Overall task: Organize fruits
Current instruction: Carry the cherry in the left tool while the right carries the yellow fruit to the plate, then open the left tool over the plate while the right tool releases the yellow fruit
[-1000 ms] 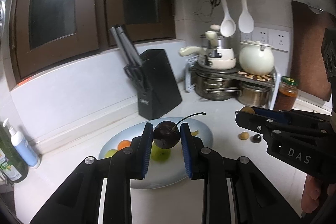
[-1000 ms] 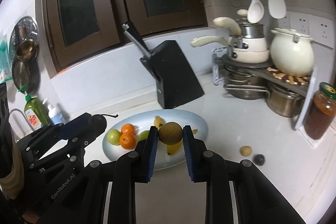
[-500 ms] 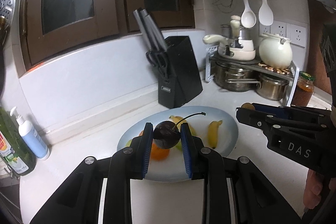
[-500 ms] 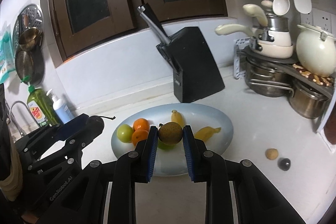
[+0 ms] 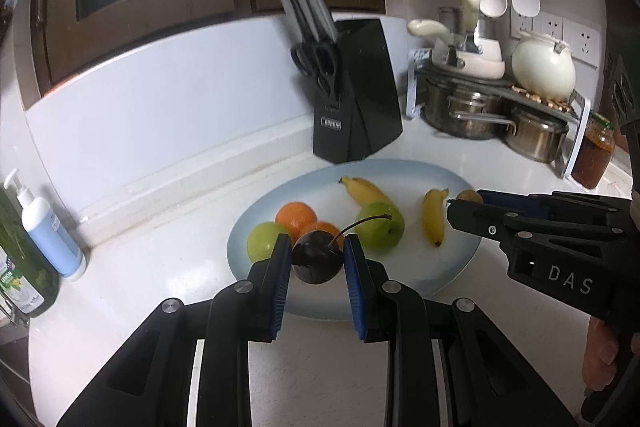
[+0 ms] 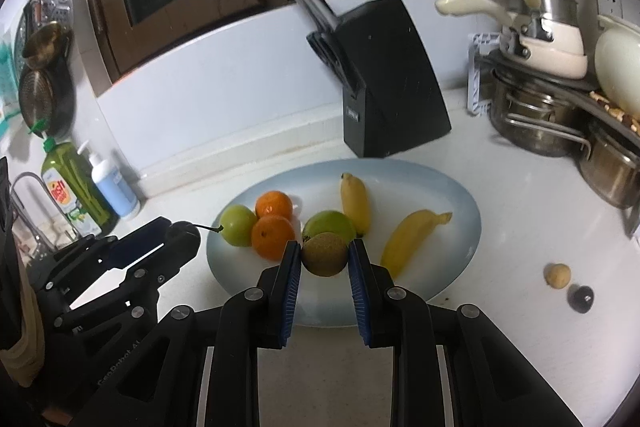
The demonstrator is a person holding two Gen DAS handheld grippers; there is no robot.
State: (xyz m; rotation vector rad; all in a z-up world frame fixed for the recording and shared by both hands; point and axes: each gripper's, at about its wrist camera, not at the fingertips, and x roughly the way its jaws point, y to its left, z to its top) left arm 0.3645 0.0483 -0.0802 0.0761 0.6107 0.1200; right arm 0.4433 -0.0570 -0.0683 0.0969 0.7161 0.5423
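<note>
Dark cherry clenched in left gripper, above near rim of oval plate; stem arcs up and right. Brown round fruit clenched in right gripper, over plate front. No clear long axis on either fruit. Risk: round fruit rolls off rim on release, or knocks oranges; cherry stem snags.

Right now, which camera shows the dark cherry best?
The left wrist view: the cherry sits close and centred, stem visible, clamped in the left gripper. The right wrist view shows it only at the left, mostly hidden behind that gripper.
</note>
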